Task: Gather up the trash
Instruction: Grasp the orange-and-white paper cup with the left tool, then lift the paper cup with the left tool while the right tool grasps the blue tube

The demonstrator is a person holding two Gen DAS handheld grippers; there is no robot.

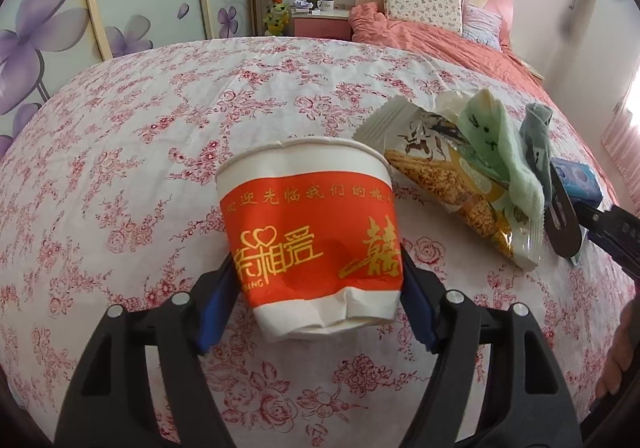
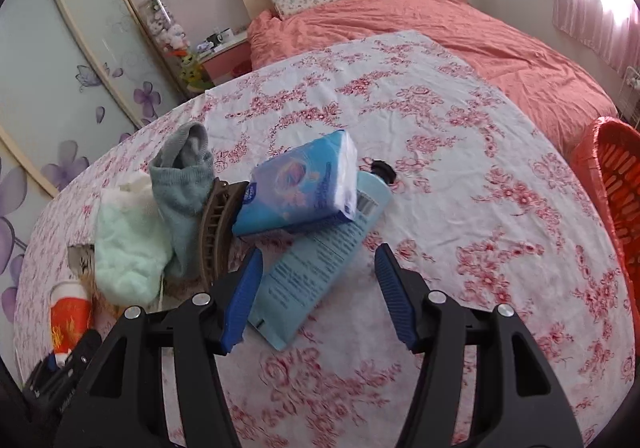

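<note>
A: Tongs of the left hand [image 1: 316,288] clench a crumpled paper cup [image 1: 308,232] low on its wall, just above the floral table [image 1: 120,168]; the right tongs [image 2: 320,288] hang spread and empty over a pale blue tube [image 2: 320,264] and a blue tissue pack [image 2: 300,188].

B: What might go wrong?

A: The cup is already dented at the base. A harder squeeze could fold it flat and let it slip out sideways. Its rim sits near a snack wrapper [image 1: 452,184], so a careless swing might drag the wrapper along.

B: And the right side?

A: Socks, one green [image 2: 128,244] and one grey [image 2: 184,184], and a brown hair clip [image 2: 218,224] lie touching the trash. A loose grab could gather them by mistake. The red basket [image 2: 616,192] stands well apart, at the table's far edge.

B: Any writing?

A: Gold Chinese characters on the cup's red band, partly "欢迎光临我们的婚", with twin hearts and letters ending "DING". The tube's print is too small to read.
</note>
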